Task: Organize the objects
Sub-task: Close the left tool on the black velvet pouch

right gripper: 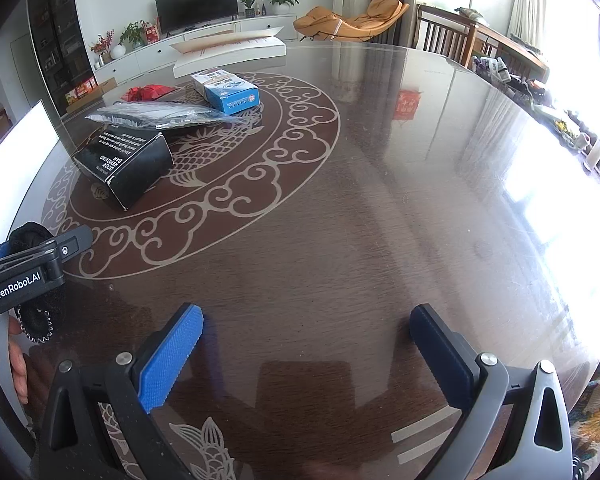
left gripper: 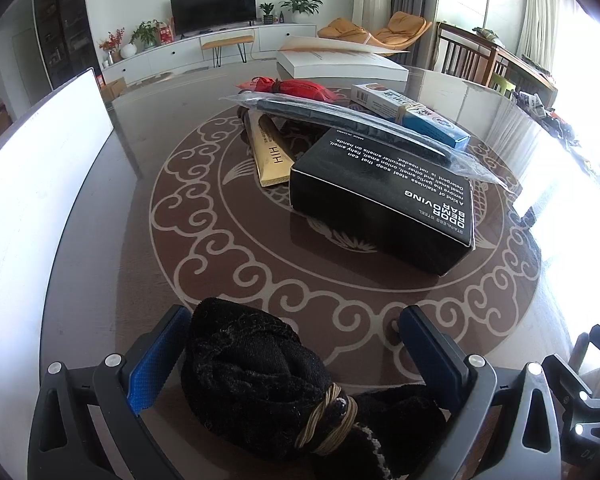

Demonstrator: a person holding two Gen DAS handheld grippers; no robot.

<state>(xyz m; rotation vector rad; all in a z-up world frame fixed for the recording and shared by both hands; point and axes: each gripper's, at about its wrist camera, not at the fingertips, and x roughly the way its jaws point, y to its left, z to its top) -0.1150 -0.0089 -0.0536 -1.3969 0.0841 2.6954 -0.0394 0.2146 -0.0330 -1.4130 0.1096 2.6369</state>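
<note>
A black knitted cloth bundle (left gripper: 252, 376), tied with a tan rubber band, lies on the table between the fingers of my left gripper (left gripper: 296, 328). That gripper is open; the bundle rests against the left blue pad (left gripper: 156, 356), with a wide gap to the right pad. My right gripper (right gripper: 306, 316) hovers open over bare table with nothing between its fingers. Ahead lie a black "Odor Removing Bar" box (left gripper: 380, 204), a gold tube (left gripper: 270, 152), a dark item in a clear plastic bag (left gripper: 352, 128), a red packet (left gripper: 296, 88) and a blue-white box (left gripper: 412, 112).
A white box with a raised lid (left gripper: 340, 66) stands at the table's far side. A white panel (left gripper: 32, 200) rises at the left edge. A hand (right gripper: 4, 356) holds the left gripper's handle. The glass-topped round table (right gripper: 380, 220) stretches to the right; chairs stand beyond.
</note>
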